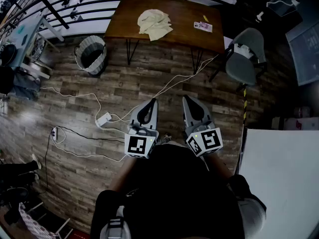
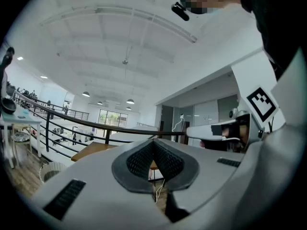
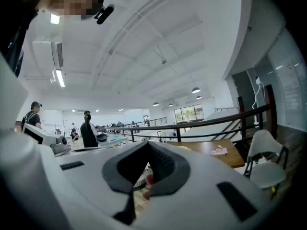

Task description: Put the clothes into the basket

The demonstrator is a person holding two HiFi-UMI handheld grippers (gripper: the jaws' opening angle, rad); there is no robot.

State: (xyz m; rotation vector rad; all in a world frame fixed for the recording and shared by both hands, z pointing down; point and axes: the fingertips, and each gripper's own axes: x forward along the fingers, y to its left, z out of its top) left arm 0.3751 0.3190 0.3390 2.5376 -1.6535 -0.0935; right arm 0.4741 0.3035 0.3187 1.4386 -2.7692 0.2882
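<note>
1 crumpled cream cloth (image 1: pixel 154 24) lies heaped on the brown table (image 1: pixel 187 13).

I see a brown wooden table (image 1: pixel 184 21) on black hairpin legs. Directly on it are a crumpled heap of cream clothes (image 1: pixel 154 23) left of centre and a small pink packet (image 1: pixel 203 27) near the right end. On the plank floor (image 1: pixel 124 83) are the grey basket (image 1: pixel 91 55) beside the table's left end, loose white cables (image 1: pixel 164 88) and a grey chair (image 1: pixel 246 54).
</note>
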